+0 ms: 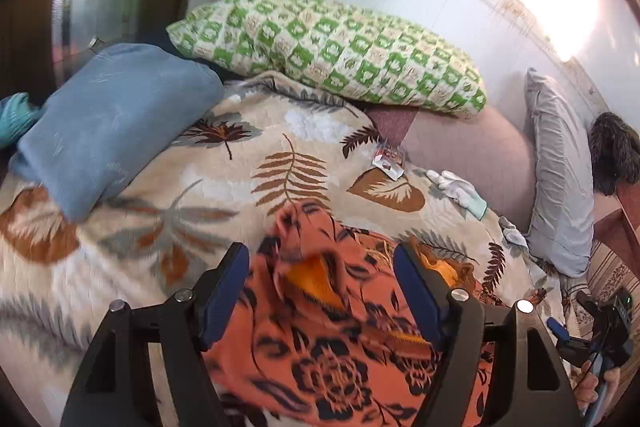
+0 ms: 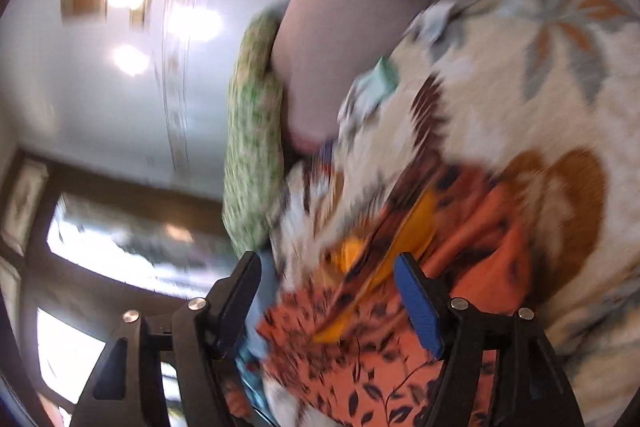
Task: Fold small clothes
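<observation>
An orange garment (image 1: 332, 339) with black flower print and a yellow inner side lies crumpled on the leaf-patterned bedspread (image 1: 208, 187). My left gripper (image 1: 320, 255) hovers over it, open, with its blue pads wide apart; the cloth shows between them but is not pinched. The right wrist view is blurred and rolled sideways. There the same garment (image 2: 360, 359) lies under my right gripper (image 2: 328, 261), which is also open with nothing pressed between its pads. In the left wrist view the right gripper's body (image 1: 600, 323), held by a hand, shows at the lower right edge.
A green checked pillow (image 1: 328, 51) lies against the far wall, a blue pillow (image 1: 116, 123) at the left and a grey pillow (image 1: 560, 179) at the right. Small white and mint clothes (image 1: 460, 191) and a small packet (image 1: 388, 163) lie beyond the garment.
</observation>
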### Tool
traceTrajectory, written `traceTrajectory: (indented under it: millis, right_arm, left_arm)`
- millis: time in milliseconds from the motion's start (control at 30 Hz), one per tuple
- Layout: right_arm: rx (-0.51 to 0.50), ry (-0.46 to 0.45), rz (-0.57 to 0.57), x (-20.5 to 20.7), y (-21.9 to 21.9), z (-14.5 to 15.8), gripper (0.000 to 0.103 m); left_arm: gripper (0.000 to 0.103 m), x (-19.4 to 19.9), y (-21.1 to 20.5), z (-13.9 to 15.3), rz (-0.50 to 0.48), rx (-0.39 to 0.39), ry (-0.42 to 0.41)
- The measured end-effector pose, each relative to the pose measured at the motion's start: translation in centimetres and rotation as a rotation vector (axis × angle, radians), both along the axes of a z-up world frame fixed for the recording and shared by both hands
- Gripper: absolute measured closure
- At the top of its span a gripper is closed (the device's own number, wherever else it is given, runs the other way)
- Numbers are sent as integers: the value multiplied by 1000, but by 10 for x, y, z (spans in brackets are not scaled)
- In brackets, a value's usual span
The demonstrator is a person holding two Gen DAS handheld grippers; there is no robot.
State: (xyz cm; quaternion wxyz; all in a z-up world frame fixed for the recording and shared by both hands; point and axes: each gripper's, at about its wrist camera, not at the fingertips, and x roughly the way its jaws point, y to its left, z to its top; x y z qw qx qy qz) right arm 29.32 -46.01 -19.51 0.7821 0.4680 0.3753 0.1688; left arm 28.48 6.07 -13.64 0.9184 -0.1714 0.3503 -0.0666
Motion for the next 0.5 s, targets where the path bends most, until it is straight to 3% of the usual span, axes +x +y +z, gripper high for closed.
traceTrajectory:
  millis: [100,200,333,433,500]
  right_arm:
    - [-103,23,133,6,61,-2,31]
    - [-203,37,258,8,119,-11,31]
    - [-140,94,315,16,153,-41,31]
    - [-93,131,286,32,162,-59,31]
    - [-64,162,270,43,168,-69,31]
  left_arm:
    - [26,-37,-13,-22,55,18,-47]
    - [26,-33,-22,-45,21,17,71]
    - [26,-25,-23,-63,-33,75,124]
    - [26,-18,-13,-71,-44,23,158]
    - [26,-16,-11,-74,-38,37,161]
